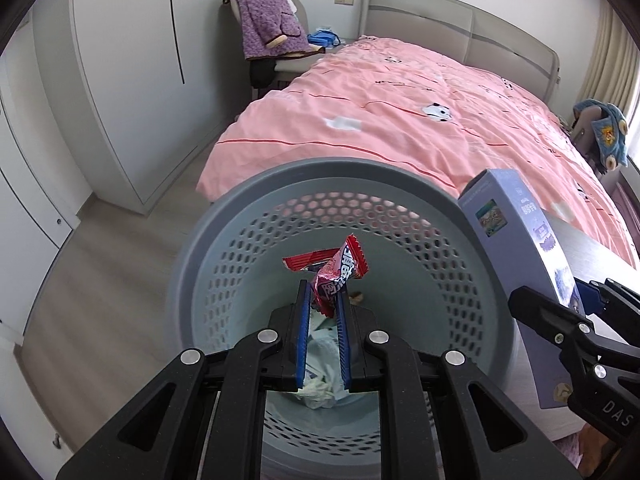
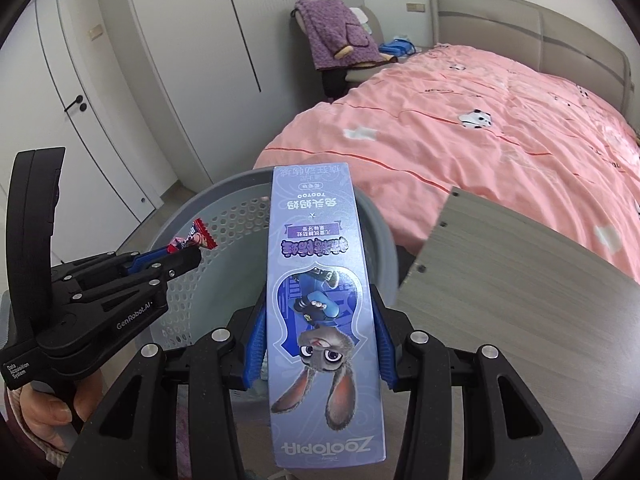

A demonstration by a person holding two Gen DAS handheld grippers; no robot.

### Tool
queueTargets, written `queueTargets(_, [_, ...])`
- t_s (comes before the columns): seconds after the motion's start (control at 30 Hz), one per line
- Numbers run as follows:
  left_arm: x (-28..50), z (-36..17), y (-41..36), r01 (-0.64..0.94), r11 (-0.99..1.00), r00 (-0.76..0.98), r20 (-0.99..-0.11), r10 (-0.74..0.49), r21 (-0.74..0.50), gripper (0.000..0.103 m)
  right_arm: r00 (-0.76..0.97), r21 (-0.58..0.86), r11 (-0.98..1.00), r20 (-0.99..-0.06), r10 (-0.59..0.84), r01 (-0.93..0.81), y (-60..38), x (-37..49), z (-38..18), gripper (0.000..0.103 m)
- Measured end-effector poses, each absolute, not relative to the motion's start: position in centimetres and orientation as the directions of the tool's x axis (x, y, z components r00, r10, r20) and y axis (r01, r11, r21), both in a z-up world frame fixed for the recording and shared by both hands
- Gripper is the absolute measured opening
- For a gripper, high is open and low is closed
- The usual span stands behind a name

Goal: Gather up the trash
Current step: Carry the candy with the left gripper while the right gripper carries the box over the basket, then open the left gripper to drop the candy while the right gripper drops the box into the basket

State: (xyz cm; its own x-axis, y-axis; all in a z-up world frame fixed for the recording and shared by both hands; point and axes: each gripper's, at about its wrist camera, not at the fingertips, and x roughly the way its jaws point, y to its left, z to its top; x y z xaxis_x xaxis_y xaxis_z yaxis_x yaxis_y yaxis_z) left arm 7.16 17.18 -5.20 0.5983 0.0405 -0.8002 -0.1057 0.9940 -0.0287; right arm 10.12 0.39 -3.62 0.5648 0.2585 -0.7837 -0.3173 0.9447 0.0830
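I saw the red wrapper (image 1: pixel 338 276) pinched between my left gripper (image 1: pixel 323 300)'s jaws, hanging over the grey basket (image 1: pixel 240 208); its lower end was hidden by the pads. The crumpled trash (image 1: pixel 320 384) at the basket's bottom was hard to make out. My right gripper (image 2: pixel 320 344) clamped the purple box (image 2: pixel 320 280) beside the basket rim, near the wooden surface (image 2: pixel 500 280).

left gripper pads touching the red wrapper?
Touching. The left wrist view shows the red wrapper pinched between the left gripper's blue pads, above the grey basket.
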Motion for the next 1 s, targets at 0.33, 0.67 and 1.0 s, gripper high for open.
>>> queueTargets(0.33, [7.8, -5.6, 18.8, -0.128, 0.992, 0.592, -0.803, 0.063, -0.017, 0.013, 0.537, 0.081, 0.933, -0.798, 0.272, -0.352, 2.7, 12.0, -4.4, 0.045])
queueTargets(0.67, [7.5, -5.2, 19.7, -0.166, 0.986, 0.597, -0.797, 0.089, -0.014, 0.049, 0.566, 0.081, 0.932, -0.775, 0.281, -0.353, 2.7, 11.7, -3.8, 0.059])
queueTargets(1.0, [6.9, -5.0, 19.8, -0.191, 0.982, 0.599, -0.791, 0.126, 0.012, 0.061, 0.564, 0.083, 0.935, -0.778, 0.278, -0.346, 2.4, 11.6, -4.1, 0.059])
